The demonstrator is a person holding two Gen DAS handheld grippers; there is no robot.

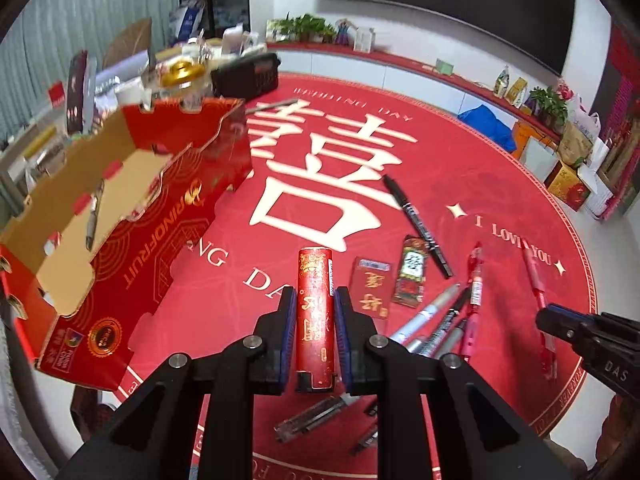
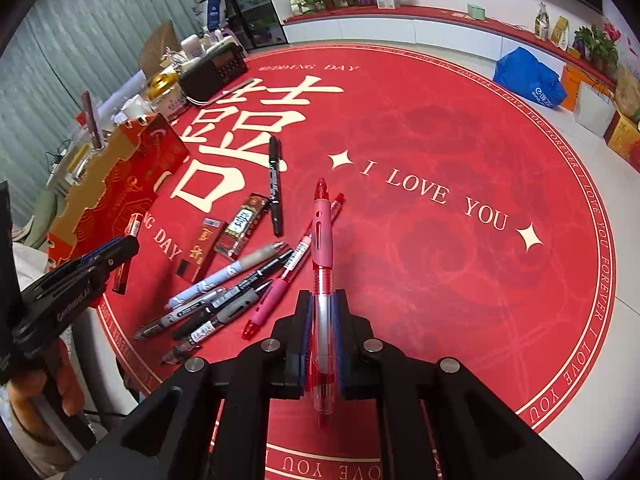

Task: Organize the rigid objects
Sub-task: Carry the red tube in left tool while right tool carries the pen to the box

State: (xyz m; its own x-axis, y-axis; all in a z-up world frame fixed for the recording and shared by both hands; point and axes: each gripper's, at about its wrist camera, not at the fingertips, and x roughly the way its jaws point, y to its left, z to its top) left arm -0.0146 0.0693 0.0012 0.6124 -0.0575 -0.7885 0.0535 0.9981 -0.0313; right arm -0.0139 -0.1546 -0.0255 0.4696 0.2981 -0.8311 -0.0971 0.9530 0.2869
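Observation:
My left gripper (image 1: 315,294) is shut on a slim red case (image 1: 314,280) with gold characters, held above the round red mat (image 1: 460,184). To its left a red cardboard box (image 1: 168,216) stands open with one pen (image 1: 94,216) inside. My right gripper (image 2: 322,296) is shut on a red pen (image 2: 322,232) that points away over the mat. Several pens (image 2: 232,284) lie in a loose pile on the mat, with a black marker (image 2: 275,184) and two small red packs (image 2: 200,248) (image 2: 242,224) beside them. The left gripper (image 2: 116,248) also shows at the left edge of the right wrist view.
A black radio (image 1: 244,74), a gold-lidded jar (image 1: 180,72) and other clutter crowd the mat's far left behind the box. A blue bag (image 2: 528,78) and cartons (image 2: 624,136) sit on the floor at the right. The mat's right half carries only print.

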